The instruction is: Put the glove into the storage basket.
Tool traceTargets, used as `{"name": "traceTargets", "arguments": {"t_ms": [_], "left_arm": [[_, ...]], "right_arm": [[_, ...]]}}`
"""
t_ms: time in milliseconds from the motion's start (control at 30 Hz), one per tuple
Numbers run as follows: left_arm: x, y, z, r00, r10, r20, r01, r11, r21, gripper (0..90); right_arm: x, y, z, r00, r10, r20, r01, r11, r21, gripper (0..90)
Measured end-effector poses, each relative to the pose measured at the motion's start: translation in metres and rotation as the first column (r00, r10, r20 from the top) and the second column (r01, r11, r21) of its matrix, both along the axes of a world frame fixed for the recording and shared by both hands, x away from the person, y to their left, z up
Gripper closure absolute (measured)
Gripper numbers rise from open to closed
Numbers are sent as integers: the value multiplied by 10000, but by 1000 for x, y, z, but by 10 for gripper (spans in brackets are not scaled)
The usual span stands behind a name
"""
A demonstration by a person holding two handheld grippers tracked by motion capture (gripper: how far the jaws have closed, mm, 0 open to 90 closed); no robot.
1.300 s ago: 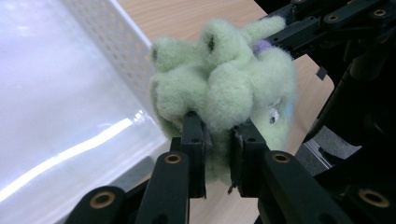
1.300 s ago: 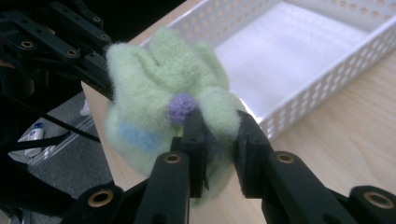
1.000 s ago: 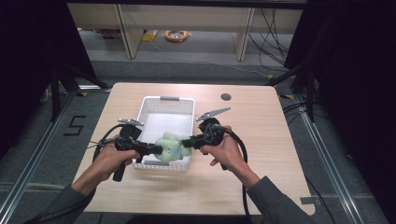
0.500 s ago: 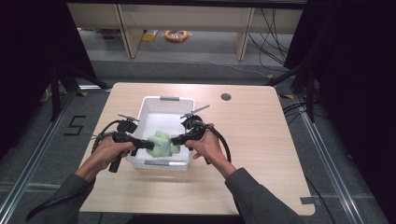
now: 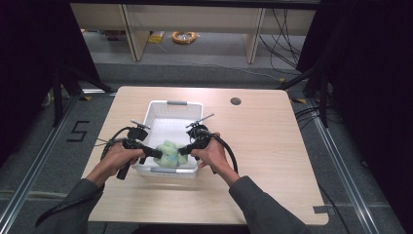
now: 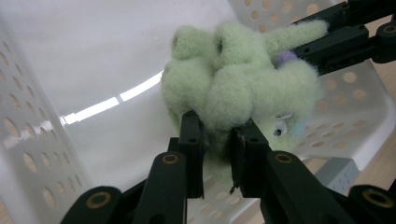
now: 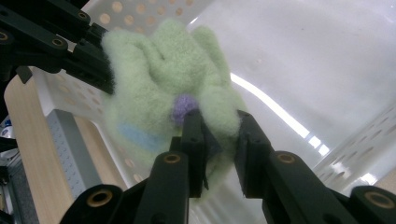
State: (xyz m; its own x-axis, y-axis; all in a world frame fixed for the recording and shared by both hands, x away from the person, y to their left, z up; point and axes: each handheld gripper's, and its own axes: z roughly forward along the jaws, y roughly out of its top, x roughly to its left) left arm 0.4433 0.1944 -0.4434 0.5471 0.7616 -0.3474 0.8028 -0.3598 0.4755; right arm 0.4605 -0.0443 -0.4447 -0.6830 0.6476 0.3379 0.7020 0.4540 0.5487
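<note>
My left gripper [image 6: 217, 140] and right gripper [image 7: 219, 128] both pinch a fuzzy pale-green plush toy [image 5: 168, 153], lumpy with a small purple spot, holding it inside the white perforated basket [image 5: 173, 108] near its front wall.

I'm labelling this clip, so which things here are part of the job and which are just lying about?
In use: green fuzzy toy, white basket, left gripper, right gripper, both clamped on the toy.

Lying about: orange coil on the floor, table's round grommet hole.

A black "5" is marked on the floor [image 5: 78, 131] left of the table.
</note>
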Motion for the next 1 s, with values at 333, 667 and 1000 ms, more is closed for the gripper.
{"name": "traceTargets", "arguments": {"t_ms": [333, 667, 1000], "left_arm": [[1, -8, -8, 9997, -215, 84, 208, 9974, 690, 747], [0, -10, -12, 9987, -338, 373, 288, 9916, 1262, 662], [-6, -9, 2, 9912, 267, 1299, -423, 9920, 1186, 508]], "right_arm": [[2, 4, -7, 9999, 40, -161, -47, 9991, -430, 755], [1, 8, -9, 9998, 83, 174, -67, 9959, -905, 713], [1, 4, 5, 9964, -140, 841, 226, 9945, -1024, 562]]}}
